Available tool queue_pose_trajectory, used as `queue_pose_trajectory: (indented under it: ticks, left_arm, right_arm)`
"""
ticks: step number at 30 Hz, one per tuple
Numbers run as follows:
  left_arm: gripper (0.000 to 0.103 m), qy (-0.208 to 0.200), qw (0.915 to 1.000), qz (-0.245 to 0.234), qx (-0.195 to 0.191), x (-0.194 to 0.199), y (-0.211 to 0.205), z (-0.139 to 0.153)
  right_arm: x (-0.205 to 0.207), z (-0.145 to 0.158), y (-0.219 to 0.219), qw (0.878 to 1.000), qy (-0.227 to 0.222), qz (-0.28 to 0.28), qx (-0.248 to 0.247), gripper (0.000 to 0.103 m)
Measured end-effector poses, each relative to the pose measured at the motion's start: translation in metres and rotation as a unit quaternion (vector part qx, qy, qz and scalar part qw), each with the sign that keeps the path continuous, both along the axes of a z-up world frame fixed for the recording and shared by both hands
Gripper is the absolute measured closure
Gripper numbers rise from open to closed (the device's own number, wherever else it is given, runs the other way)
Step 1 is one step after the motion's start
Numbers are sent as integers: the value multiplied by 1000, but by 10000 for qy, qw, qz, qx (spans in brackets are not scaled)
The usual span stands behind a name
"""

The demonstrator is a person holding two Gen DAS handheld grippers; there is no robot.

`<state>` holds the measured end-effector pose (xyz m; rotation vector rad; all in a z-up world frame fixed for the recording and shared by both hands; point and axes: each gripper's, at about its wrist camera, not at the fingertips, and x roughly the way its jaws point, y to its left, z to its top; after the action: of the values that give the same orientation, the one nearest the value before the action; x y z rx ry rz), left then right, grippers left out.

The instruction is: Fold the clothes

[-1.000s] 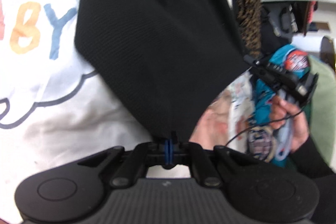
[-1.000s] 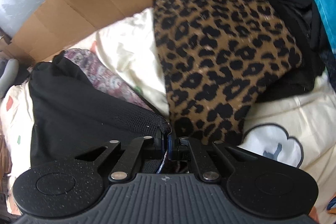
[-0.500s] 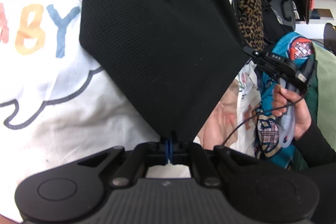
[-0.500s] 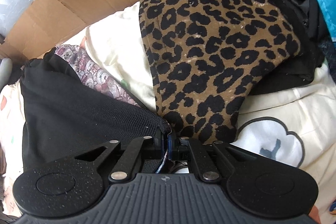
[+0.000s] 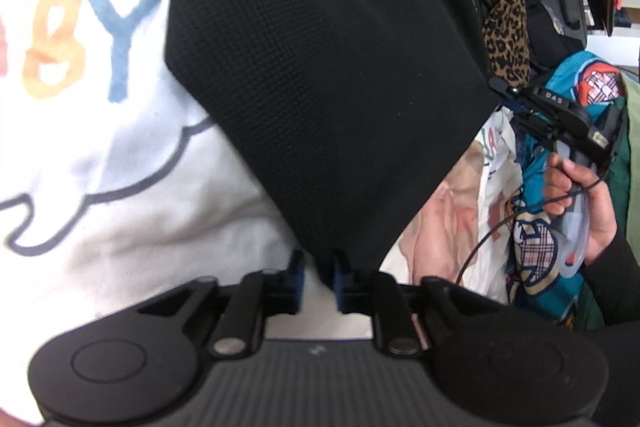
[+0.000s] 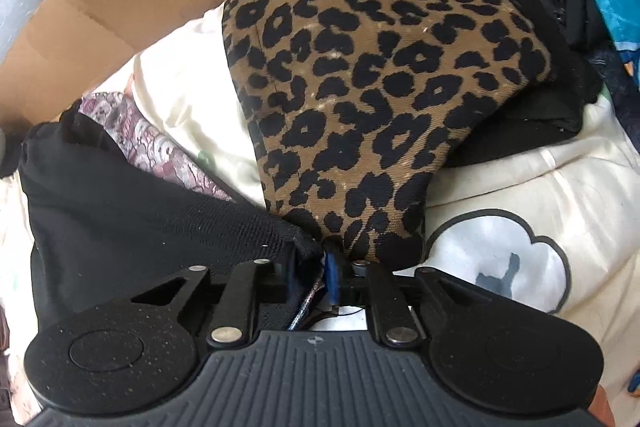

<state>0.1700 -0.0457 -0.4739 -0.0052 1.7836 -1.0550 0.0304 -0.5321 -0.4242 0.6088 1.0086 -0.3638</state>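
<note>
Whereas both grippers clamped the black knit garment (image 5: 320,67) a second ago, left gripper (image 5: 318,273) and right gripper (image 6: 316,267) have just parted, its corners loose between their pads. Both angle steeply downward. Garment lies on the cloud-print bedding (image 5: 100,147), beside a leopard-print garment (image 6: 360,67).

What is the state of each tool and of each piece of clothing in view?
left tool: open; jaws have just been opening, a corner of the black garment loose between them.
right tool: open; jaws have just been opening, another corner of the garment between them.
black garment: lying on the cloud-print cloth.
leopard-print garment: folded, untouched, beyond the right tool.
</note>
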Motion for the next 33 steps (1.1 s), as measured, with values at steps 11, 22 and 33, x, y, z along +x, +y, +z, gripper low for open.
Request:
queue_pose_trajectory:
  ticks: [11,22,33]
  left_arm:
    - [63,-507,9984,173,164,52,1,57]
    - [61,-1198,9919,395,143,92,-35,93]
    - [57,-1728,9827,588,328,123,-64,130]
  right_arm:
    - [-11,34,5,9977,-652,-166,2,75]
    - [3,52,22,9935,-1108,276,-28,70]
    - [20,59,45,9891,-1350,564,-188,58]
